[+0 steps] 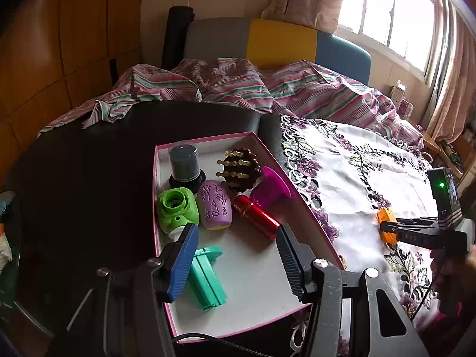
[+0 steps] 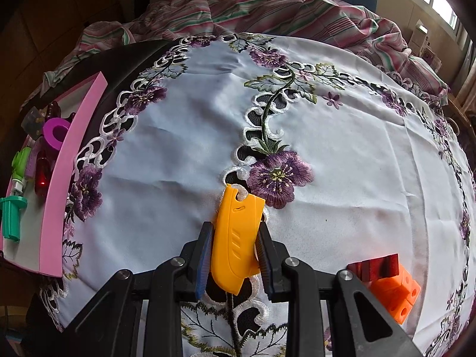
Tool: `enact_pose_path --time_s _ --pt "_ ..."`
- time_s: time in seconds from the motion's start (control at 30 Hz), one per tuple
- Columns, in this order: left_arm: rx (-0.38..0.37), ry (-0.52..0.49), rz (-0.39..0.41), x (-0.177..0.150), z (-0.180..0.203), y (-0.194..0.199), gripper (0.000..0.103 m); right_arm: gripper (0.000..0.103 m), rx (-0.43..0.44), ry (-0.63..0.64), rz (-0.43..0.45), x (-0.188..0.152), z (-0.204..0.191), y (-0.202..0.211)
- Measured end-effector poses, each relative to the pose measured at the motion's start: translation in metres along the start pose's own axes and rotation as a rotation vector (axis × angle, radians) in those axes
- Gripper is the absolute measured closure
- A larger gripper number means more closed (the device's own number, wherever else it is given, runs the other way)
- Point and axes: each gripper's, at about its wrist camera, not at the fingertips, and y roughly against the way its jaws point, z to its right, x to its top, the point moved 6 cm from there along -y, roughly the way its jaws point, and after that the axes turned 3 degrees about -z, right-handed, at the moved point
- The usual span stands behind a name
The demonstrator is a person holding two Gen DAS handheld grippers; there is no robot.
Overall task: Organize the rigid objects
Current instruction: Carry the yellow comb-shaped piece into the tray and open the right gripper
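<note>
A pink-rimmed box [image 1: 208,138] on the dark table holds a grey jar [image 1: 183,160], a brown wooden comb [image 1: 238,169], a magenta cup [image 1: 270,187], a red cylinder [image 1: 257,217], a purple egg shape [image 1: 214,205], a green toy [image 1: 177,208] and a teal piece [image 1: 208,276]. My left gripper [image 1: 236,232] hovers over the box, jaws apart, nothing between them. On the flowered cloth, my right gripper [image 2: 235,229] is shut on a yellow plastic piece [image 2: 236,238], whose tip rests on the cloth. The left wrist view shows that gripper [image 1: 386,227] at the right.
An orange holed block [image 2: 395,291] and a dark red block [image 2: 374,264] lie on the cloth right of the right gripper. The box's pink wall [image 2: 68,163] stands at the cloth's left edge. A striped sheet [image 1: 238,89] is bunched behind the table.
</note>
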Motion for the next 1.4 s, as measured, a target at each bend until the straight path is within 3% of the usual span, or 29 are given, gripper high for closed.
enact_pose_path --time_s 0.77,1.4 --pt "0.035 0.036 -0.009 -0.011 -0.022 0.006 0.046 0.075 -0.013 0.02 0.01 0.0 -0.003 0.001" --pt "0.129 0.148 -0.008 -0.028 -0.089 0.019 0.046 0.075 -0.024 0.041 0.049 0.007 -0.009 0.016"
